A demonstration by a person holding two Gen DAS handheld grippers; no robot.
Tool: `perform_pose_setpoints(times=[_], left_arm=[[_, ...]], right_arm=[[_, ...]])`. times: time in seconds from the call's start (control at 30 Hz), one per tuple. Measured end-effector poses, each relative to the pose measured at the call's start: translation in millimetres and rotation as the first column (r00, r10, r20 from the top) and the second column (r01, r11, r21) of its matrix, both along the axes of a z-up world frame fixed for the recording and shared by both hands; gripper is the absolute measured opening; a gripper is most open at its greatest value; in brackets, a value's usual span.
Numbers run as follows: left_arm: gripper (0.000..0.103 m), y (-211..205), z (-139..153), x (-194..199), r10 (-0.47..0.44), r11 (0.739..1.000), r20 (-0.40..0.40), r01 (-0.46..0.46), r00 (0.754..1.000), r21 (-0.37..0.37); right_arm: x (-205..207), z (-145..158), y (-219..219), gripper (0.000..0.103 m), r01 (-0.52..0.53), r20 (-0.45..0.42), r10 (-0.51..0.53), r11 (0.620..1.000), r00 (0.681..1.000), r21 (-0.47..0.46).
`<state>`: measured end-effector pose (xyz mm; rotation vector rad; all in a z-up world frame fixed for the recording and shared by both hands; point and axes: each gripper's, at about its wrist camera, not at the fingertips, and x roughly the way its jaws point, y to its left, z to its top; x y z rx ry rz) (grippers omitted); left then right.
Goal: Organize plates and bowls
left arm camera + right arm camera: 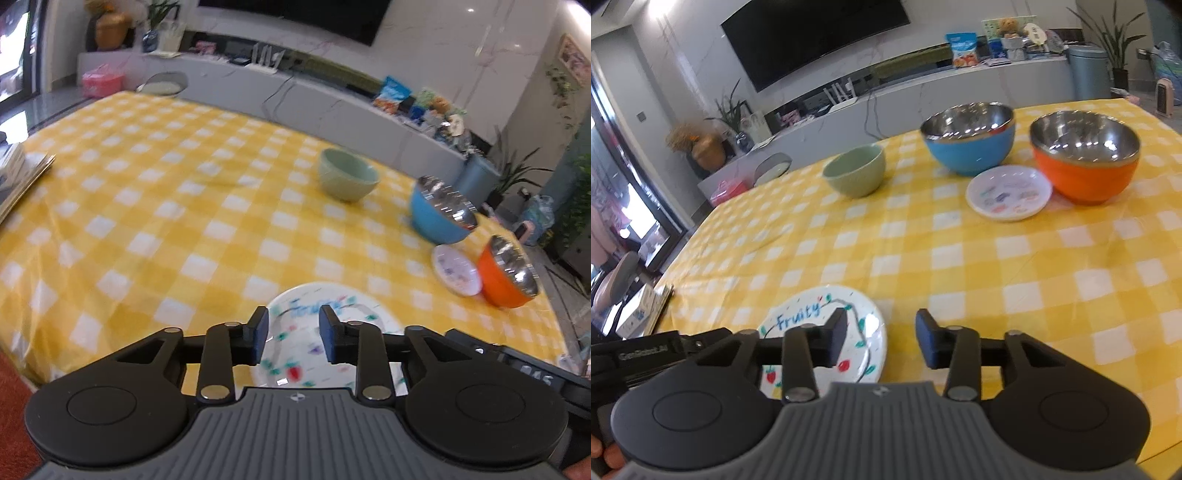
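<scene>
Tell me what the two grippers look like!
Both look alike. The left gripper and right gripper each have black linkage arms with silver pivot pins, two round black discs, a ribbed grey body with a small emblem, and dark blue finger pads.

Motion blur is smearing the fruit plate (334, 332) at lower centre; gripper housing is hiding its near edge in both views.
</scene>
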<state>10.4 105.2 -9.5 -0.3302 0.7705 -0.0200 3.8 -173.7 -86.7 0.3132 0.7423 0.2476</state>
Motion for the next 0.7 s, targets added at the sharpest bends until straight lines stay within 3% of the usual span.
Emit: perform_pose_setpoints(times=[0.37, 0.57, 0.7], left_arm=[[0.041, -61, 29, 32, -0.128, 0.992, 0.061, 0.127, 0.990, 0.017], [0.041, -87, 23, 54, -0.185, 0.982, 0.079, 0.187, 0.980, -0.021], [0.047, -102, 15, 69, -0.214, 0.975, 0.098, 0.219, 0.972, -0.038]], right_arm=[[20, 22, -44, 0.054, 0.086, 0.005, -0.086, 0.996, 0.996, -0.022], [42, 17, -73, 0.056, 0.096, 0.023, -0.095, 0.994, 0.995, -0.045], [62, 3, -99, 0.056, 0.157, -0.002, -0.157, 0.987, 0.988, -0.025]])
